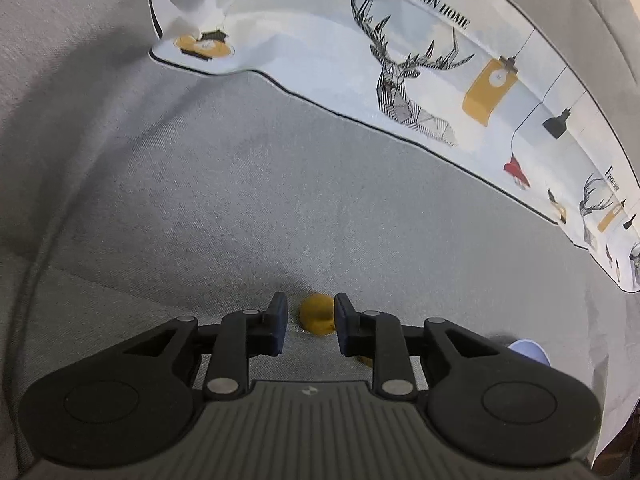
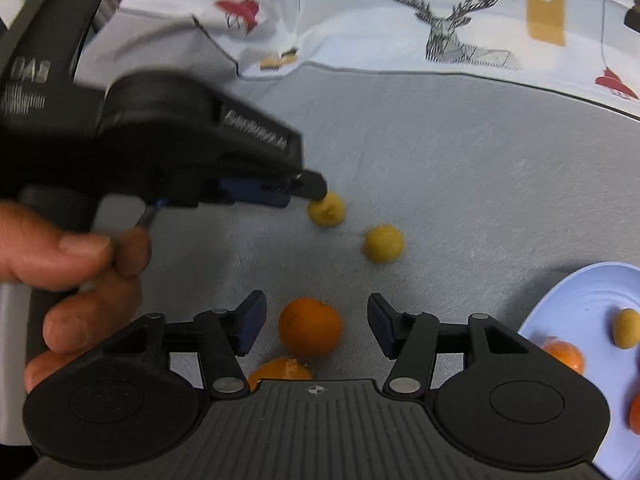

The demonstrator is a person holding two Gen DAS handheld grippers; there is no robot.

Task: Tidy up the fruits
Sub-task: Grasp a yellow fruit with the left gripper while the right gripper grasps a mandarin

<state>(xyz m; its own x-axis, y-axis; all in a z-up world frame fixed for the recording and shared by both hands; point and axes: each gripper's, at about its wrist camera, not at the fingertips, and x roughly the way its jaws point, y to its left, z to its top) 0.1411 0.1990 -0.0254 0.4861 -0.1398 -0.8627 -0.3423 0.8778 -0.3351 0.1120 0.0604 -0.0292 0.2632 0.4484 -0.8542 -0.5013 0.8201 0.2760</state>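
Observation:
In the left wrist view my left gripper (image 1: 310,320) is open, with a small yellow fruit (image 1: 316,314) between its fingertips on the grey cloth. The right wrist view shows that same gripper (image 2: 316,192) from the side, its tips touching that yellow fruit (image 2: 327,210). A second yellow fruit (image 2: 383,244) lies to its right. My right gripper (image 2: 316,324) is open around an orange (image 2: 310,332), not touching it. Another orange (image 2: 280,372) lies just below, partly hidden. A pale blue plate (image 2: 580,304) at the right holds a yellow fruit (image 2: 626,328) and oranges (image 2: 564,354).
A white printed cloth with deer and lamp pictures (image 1: 420,64) lies across the far side and also shows in the right wrist view (image 2: 460,20). The plate's edge (image 1: 530,350) peeks out at the lower right of the left wrist view.

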